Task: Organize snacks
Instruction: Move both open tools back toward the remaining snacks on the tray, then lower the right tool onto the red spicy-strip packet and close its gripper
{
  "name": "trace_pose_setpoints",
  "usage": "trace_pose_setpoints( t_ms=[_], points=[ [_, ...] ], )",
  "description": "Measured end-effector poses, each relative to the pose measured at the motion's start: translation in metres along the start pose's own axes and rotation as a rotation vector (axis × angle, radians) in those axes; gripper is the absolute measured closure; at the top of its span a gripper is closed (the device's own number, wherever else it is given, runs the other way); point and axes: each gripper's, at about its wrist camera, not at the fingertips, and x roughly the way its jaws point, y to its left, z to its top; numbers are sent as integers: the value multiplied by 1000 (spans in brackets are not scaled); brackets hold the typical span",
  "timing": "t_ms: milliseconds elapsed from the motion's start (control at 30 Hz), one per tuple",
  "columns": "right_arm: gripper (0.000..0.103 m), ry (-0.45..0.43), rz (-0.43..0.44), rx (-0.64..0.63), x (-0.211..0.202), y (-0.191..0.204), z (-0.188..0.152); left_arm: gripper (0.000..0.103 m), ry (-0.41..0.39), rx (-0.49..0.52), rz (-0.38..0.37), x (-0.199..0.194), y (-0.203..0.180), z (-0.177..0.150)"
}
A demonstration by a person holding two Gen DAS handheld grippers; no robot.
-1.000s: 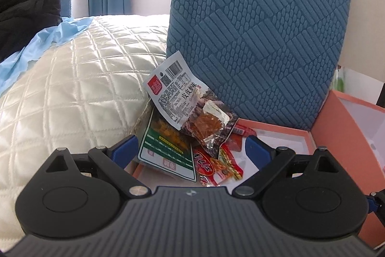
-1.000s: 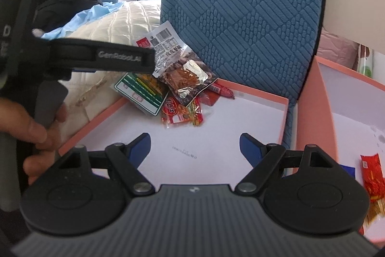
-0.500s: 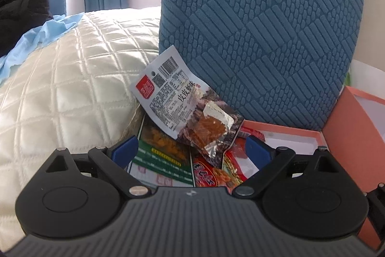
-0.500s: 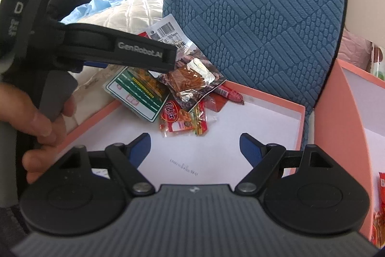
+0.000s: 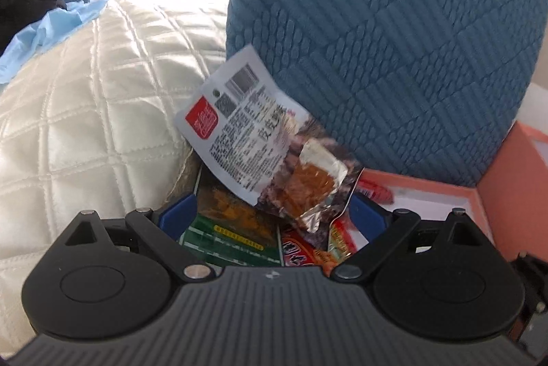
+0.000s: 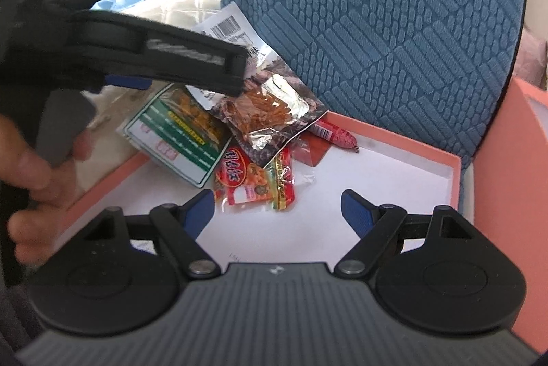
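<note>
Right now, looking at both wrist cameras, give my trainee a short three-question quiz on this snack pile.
1. True or false: the left gripper already clamps a packet.
2. Which lies on top of the pile: A the green packet, B the foil packet, C the sausage?
3. Fill in: the snacks sit in a corner of the pink ___.

Key: 1 false, its jaws stand open around the pile; 2 B; 3 tray.

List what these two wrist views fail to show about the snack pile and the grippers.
- Left wrist view: the green packet and red packet are half hidden behind the left gripper body.
- Right wrist view: the left gripper covers part of the grey barcode pouch.
- Right wrist view: the second pink box is cut off at the right edge.
</note>
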Motion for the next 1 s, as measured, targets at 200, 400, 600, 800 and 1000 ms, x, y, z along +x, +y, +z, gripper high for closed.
trace_pose_setpoints(
  t_ms=[200,400,600,800,1000],
  points=[
    [21,10,23,49,17,-16,14,6,14,16,-9,12,3,7],
    [21,70,67,92,43,-23,27,7,30,70,-16,25,-3,9],
    [21,142,101,88,73,-21,26,11,16,70,-35,25,-2,9],
    [21,139,131,58,82,-14,26,19,2,-11,-71,18,8,13],
    [21,140,139,18,90,1,24,23,-7,-117,-136,4,23,14]
  ],
)
